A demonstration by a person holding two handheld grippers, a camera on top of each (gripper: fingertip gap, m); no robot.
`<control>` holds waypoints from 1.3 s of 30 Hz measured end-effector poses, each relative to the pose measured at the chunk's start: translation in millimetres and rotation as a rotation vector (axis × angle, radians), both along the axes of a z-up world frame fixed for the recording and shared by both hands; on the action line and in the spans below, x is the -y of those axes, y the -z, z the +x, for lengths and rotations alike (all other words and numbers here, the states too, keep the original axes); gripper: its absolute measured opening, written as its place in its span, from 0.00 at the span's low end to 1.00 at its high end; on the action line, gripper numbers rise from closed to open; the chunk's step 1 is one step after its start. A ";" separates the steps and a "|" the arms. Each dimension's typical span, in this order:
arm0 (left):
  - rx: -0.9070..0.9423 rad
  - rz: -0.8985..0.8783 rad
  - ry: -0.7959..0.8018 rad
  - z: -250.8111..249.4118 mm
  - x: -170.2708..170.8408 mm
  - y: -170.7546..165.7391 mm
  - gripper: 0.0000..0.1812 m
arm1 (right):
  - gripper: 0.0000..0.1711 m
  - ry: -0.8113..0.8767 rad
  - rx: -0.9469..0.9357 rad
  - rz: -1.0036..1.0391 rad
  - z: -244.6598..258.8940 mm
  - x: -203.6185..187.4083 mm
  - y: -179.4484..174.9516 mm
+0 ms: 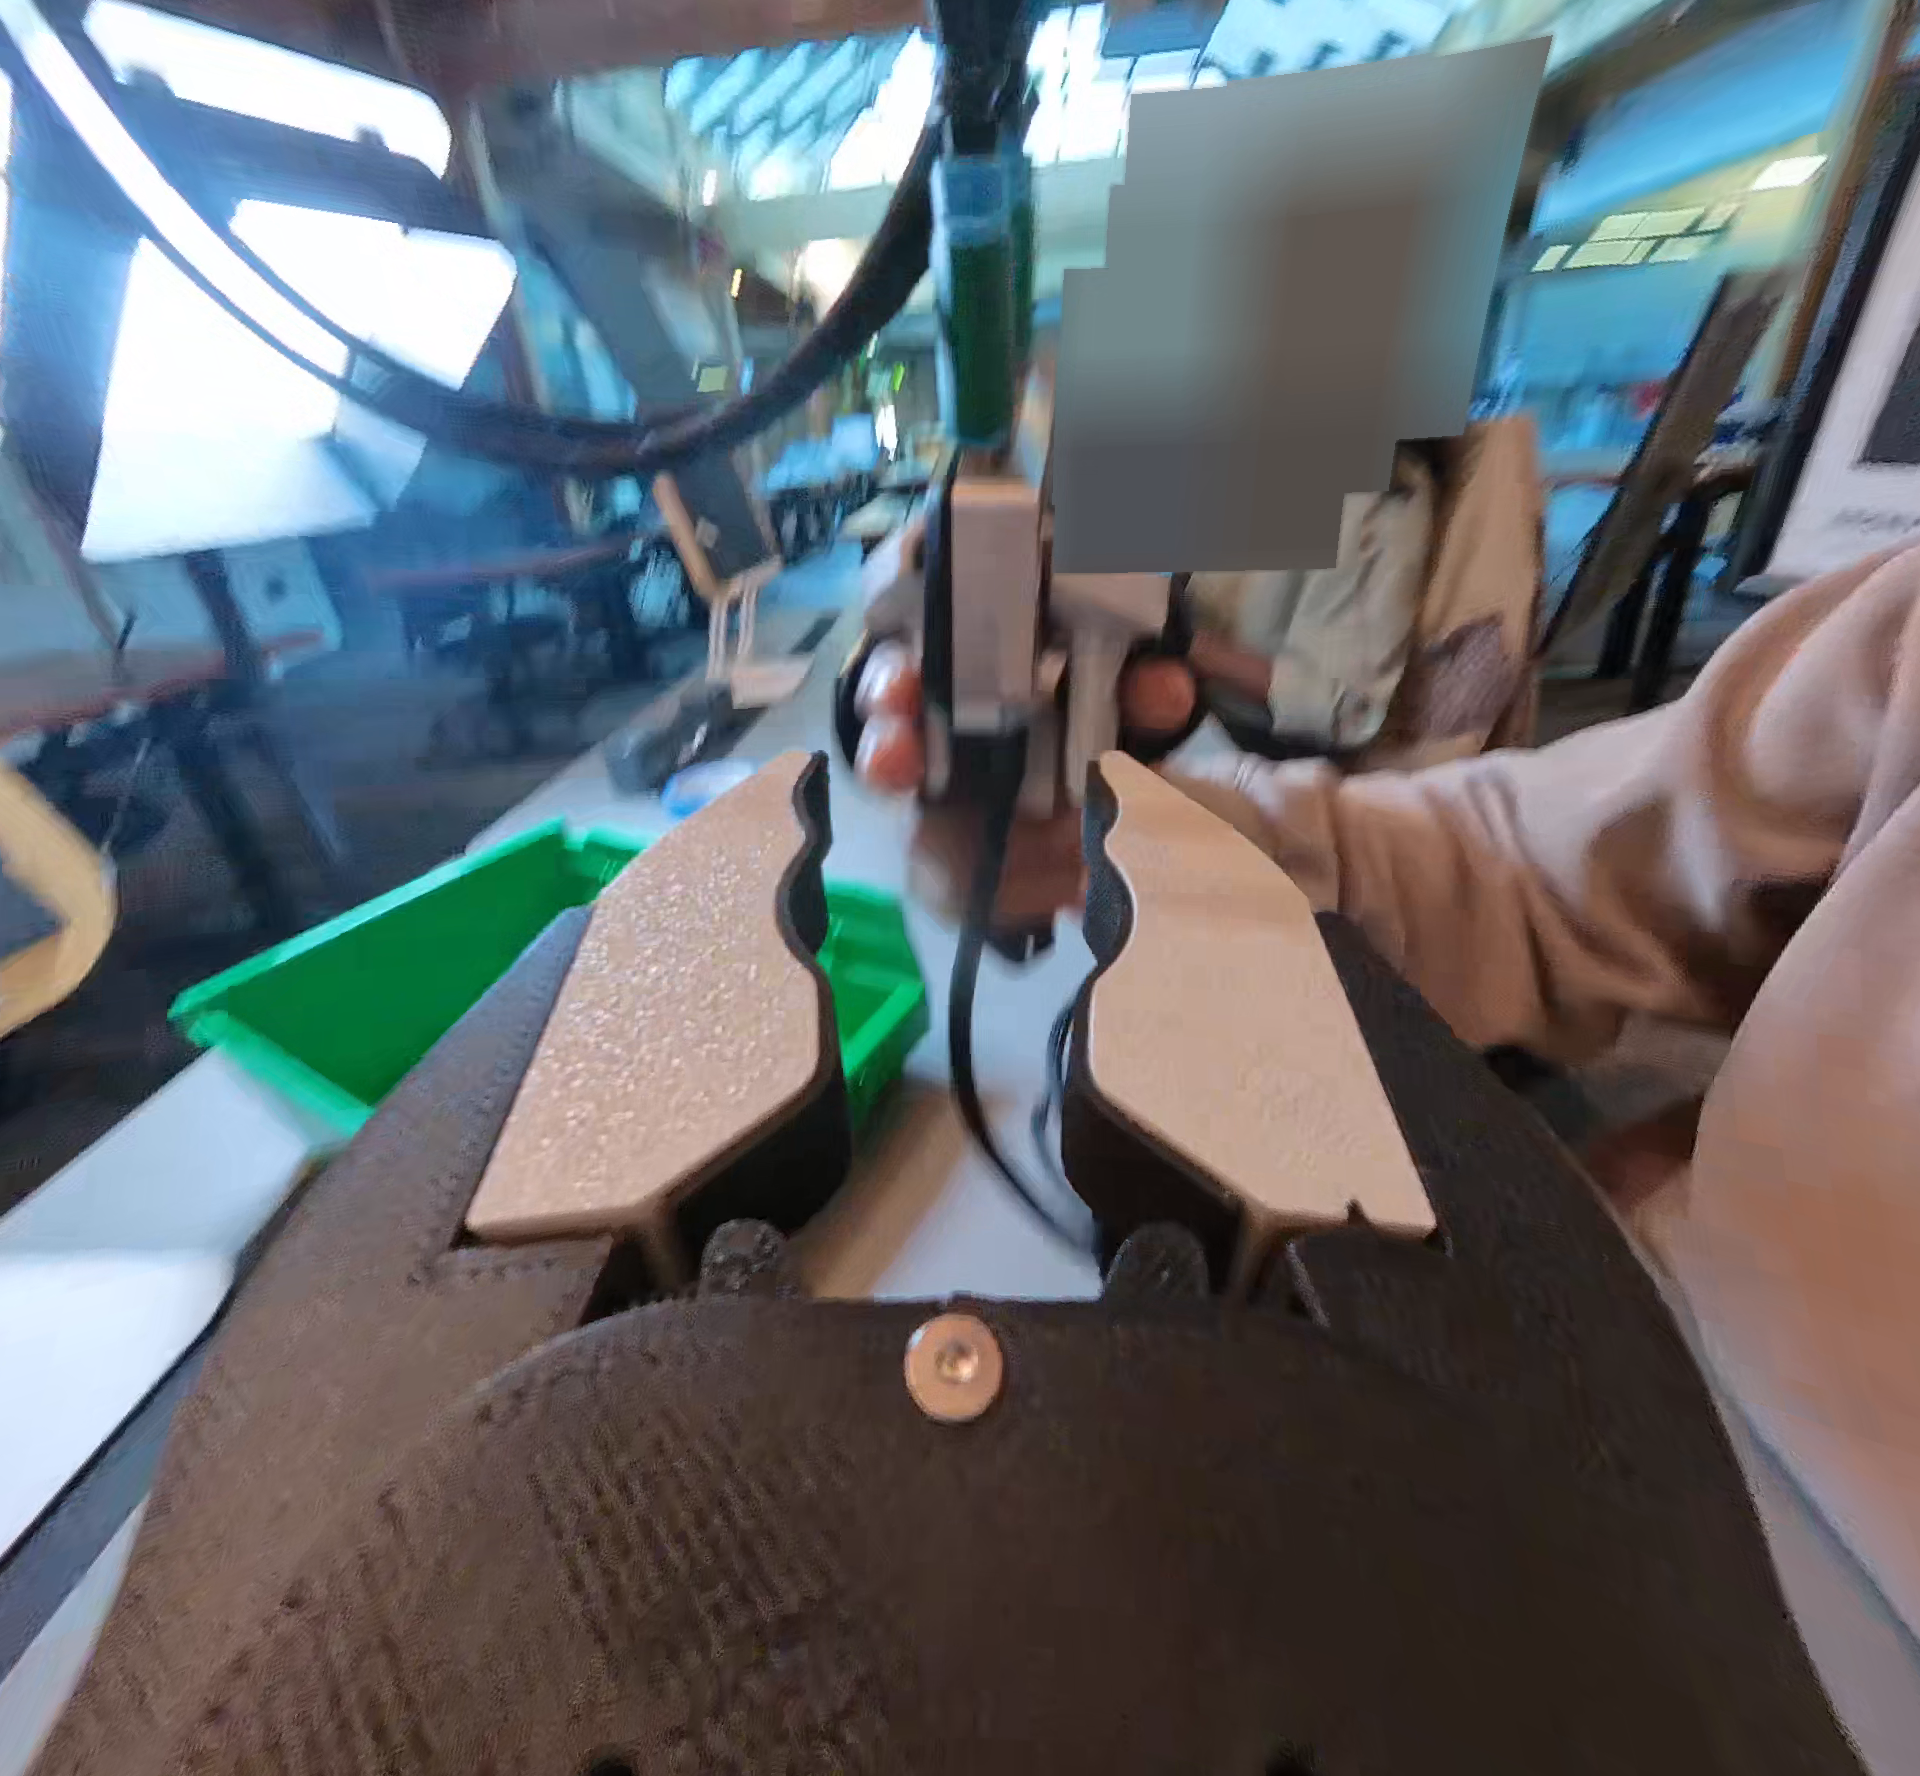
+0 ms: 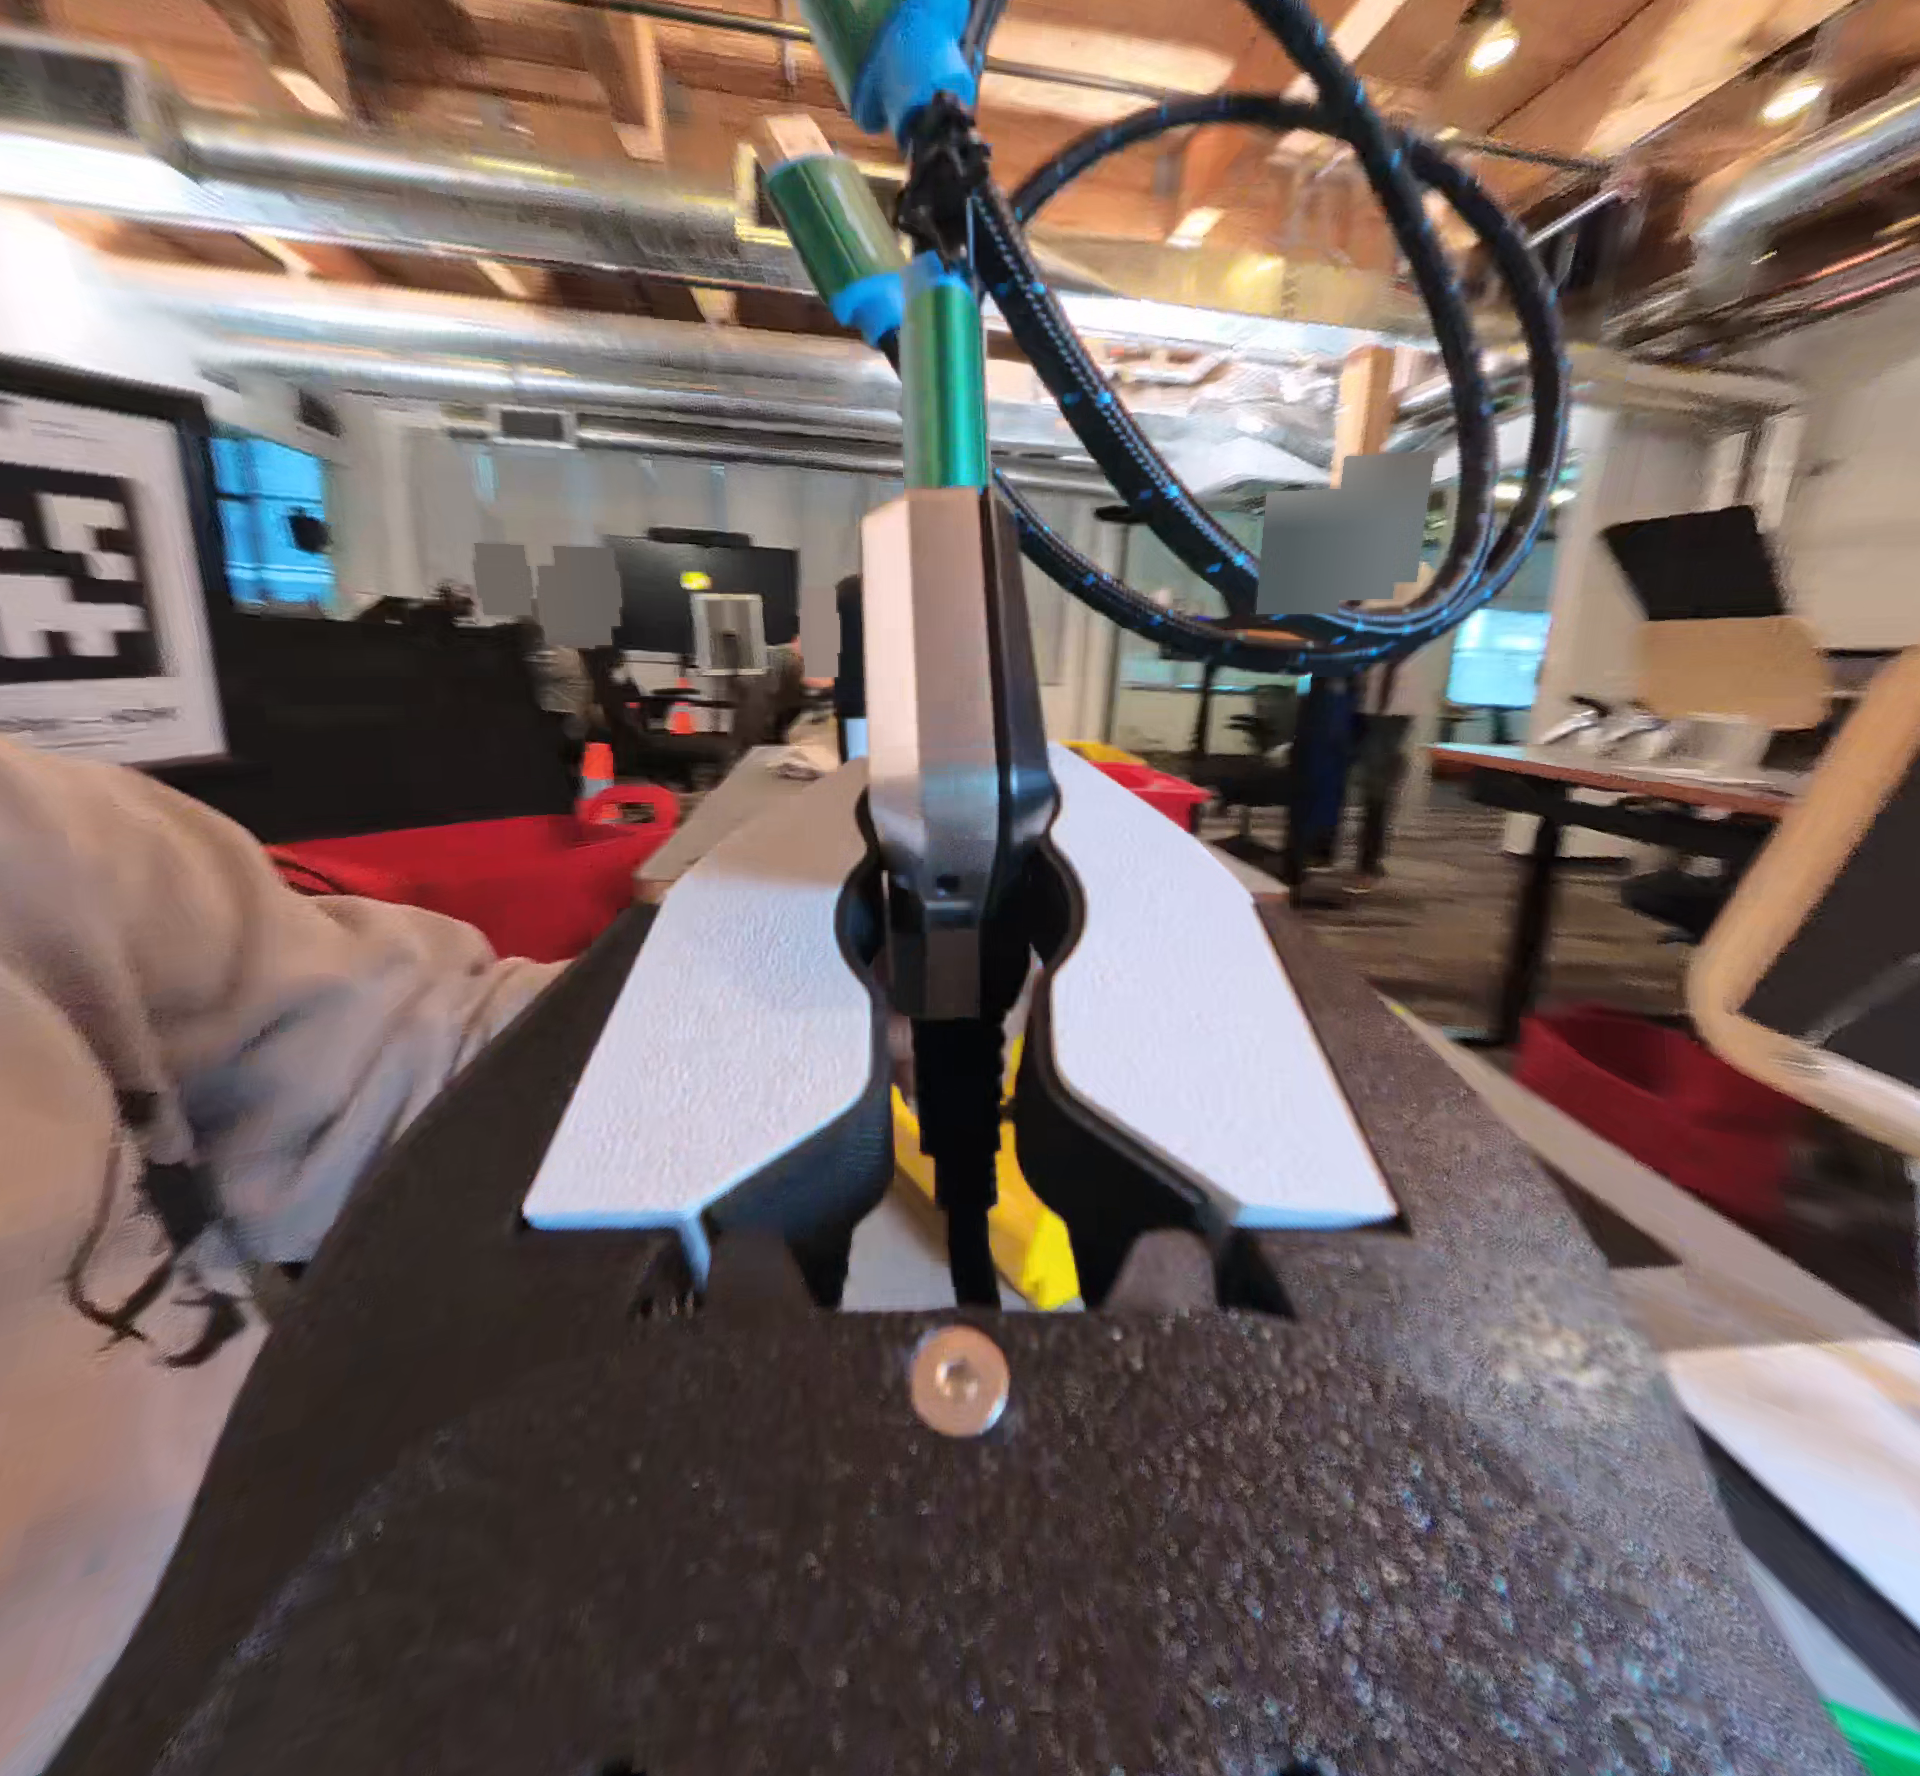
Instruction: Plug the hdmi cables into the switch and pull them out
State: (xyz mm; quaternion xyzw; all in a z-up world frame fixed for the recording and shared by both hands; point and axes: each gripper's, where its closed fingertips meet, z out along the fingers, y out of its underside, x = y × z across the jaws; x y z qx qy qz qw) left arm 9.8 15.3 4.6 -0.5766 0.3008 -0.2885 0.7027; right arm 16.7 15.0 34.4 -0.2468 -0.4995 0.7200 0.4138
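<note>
My right gripper (image 2: 961, 791) is shut on the silver and black hdmi switch (image 2: 925, 666) and holds it upright in the air. A green hdmi plug (image 2: 940, 396) sits in the switch's top end. Two more green plugs with blue tape (image 2: 831, 230) hang above it on looped black braided cables (image 2: 1351, 251). A thin black cable (image 2: 966, 1207) runs down from the switch's lower end. My left gripper (image 1: 956, 791) is open and empty, facing the switch (image 1: 992, 583) and its green plug (image 1: 982, 334) from a short distance. The thin black cable (image 1: 966, 1030) hangs between its fingers.
A green bin (image 1: 395, 978) sits on the white table (image 1: 104, 1311) left of my left gripper. A person's sleeve (image 1: 1558, 853) reaches in from the right. A red bin (image 2: 468, 874), a yellow bin (image 2: 1029, 1238) and a chair (image 2: 1808, 895) are near.
</note>
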 end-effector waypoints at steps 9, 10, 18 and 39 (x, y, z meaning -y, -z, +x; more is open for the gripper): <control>-0.105 0.073 -0.111 -20.0 14.6 -18.7 0.11 | 0.18 0.159 0.166 0.218 -8.0 -17.7 18.5; -0.108 0.070 -0.108 -21.4 16.0 -18.9 0.11 | 0.19 0.195 0.206 0.292 -8.8 -21.8 26.7; -0.239 0.061 -0.100 -8.7 17.3 -4.9 0.11 | 0.11 0.194 0.308 0.552 -14.3 0.9 57.3; -0.201 0.211 -0.409 -77.3 52.9 -69.0 0.17 | 0.11 0.800 0.200 0.985 -4.5 -147.8 -87.4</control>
